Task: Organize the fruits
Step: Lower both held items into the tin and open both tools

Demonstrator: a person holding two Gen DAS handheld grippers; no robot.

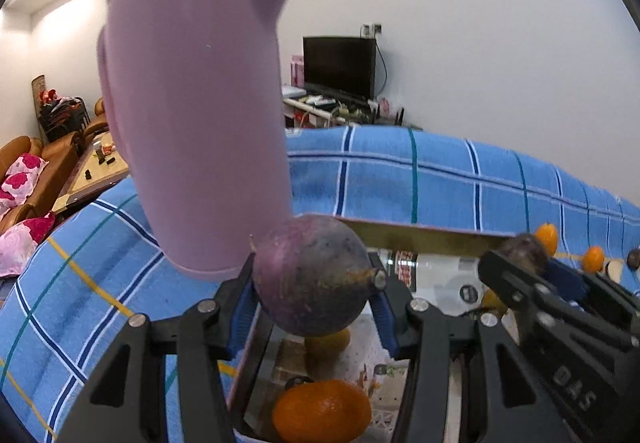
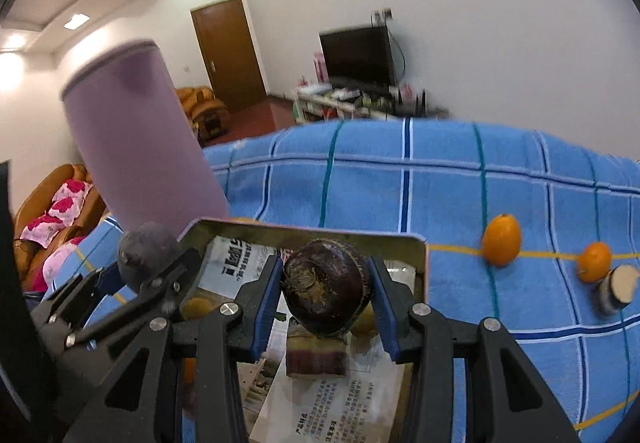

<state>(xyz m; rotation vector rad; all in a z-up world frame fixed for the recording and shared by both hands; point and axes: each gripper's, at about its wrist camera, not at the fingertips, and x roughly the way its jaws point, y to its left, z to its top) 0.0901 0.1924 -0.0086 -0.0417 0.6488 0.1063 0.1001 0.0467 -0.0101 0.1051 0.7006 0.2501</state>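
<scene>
My left gripper (image 1: 314, 283) is shut on a round purple fruit (image 1: 312, 275) and holds it above a metal tray (image 1: 424, 239) lined with printed paper. An orange fruit (image 1: 322, 413) lies in the tray below it. My right gripper (image 2: 324, 291) is shut on a dark brown chestnut-like fruit (image 2: 326, 287) over the same tray (image 2: 304, 229), above a purple-brown block (image 2: 316, 357). The right gripper also shows in the left wrist view (image 1: 520, 263), and the left gripper shows at the left of the right wrist view (image 2: 148, 259).
A lilac pitcher (image 1: 196, 115) stands on the blue checked cloth (image 1: 440, 179) just left of the tray. Two small orange fruits (image 2: 502, 239) (image 2: 596, 261) and a cut dark-skinned piece (image 2: 618, 289) lie on the cloth to the right.
</scene>
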